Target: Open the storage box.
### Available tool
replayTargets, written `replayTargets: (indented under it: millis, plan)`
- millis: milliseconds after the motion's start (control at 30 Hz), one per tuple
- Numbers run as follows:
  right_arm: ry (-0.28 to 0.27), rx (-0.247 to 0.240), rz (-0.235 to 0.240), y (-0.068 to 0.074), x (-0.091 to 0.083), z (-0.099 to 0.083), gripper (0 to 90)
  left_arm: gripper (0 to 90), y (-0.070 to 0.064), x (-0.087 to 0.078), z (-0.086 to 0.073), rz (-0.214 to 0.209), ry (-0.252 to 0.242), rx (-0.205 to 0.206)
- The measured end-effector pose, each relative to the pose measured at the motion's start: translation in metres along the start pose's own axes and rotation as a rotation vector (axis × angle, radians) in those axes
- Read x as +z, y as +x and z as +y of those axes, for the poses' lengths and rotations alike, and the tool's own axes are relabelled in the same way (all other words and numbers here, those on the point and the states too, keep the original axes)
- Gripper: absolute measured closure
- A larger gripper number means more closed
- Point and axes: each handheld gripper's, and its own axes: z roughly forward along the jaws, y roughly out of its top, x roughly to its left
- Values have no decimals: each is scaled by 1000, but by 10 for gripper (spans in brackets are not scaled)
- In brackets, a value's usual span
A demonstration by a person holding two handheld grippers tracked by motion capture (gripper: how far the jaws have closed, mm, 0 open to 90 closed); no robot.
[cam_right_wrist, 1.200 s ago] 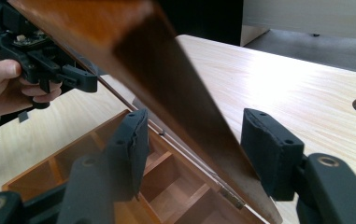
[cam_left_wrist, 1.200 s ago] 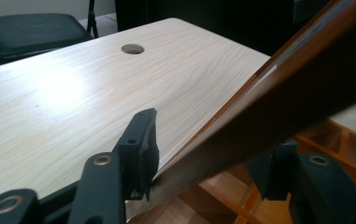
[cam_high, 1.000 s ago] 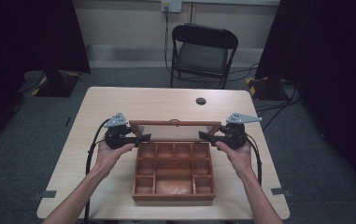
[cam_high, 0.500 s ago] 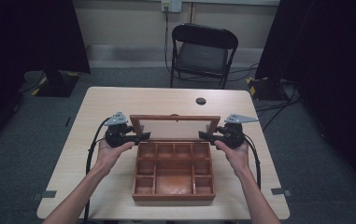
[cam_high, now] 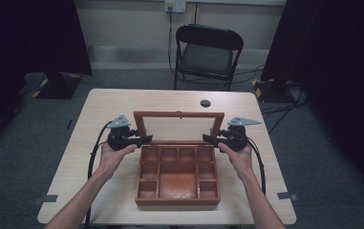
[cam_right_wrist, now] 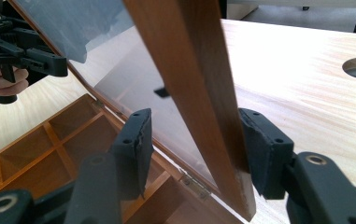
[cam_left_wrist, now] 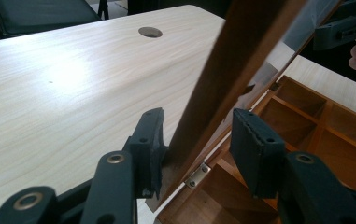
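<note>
Our left tool (cam_high: 144, 139) and right tool (cam_high: 208, 138), both spread, straddle the brown wooden glass-paned lid (cam_high: 178, 114) of the compartmented box (cam_high: 178, 196); unpinched, it could drop shut.

The glass-paned lid (cam_high: 178, 129) of the wooden box (cam_high: 178, 177) now stands raised, tilted up between the left gripper (cam_high: 141, 140) and right gripper (cam_high: 209, 139), no longer nearly flat.

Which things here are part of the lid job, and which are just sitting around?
In the job:
wooden box
glass-paned lid, raised, its side rails between each gripper's fingers
left gripper
right gripper

Just about:
folding chair
table's cable hole
</note>
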Motion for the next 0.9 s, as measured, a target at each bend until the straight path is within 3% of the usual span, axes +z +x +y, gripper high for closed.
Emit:
replayTargets:
  millis: [233,300,467,667,900]
  plan:
    - [21,18,-3,-7,8,-5,480,556,3,3,-1,10,-8,-26]
    - [22,23,0,-8,10,-6,477,558,4,6,-5,19,20,-24]
    - [24,21,-8,-9,12,-7,485,571,9,11,-13,10,27,-46]
    - [36,35,-9,-13,13,-9,469,575,10,13,-15,19,17,-63]
    - [34,38,-28,-15,15,-10,518,590,13,16,-15,27,16,-70]
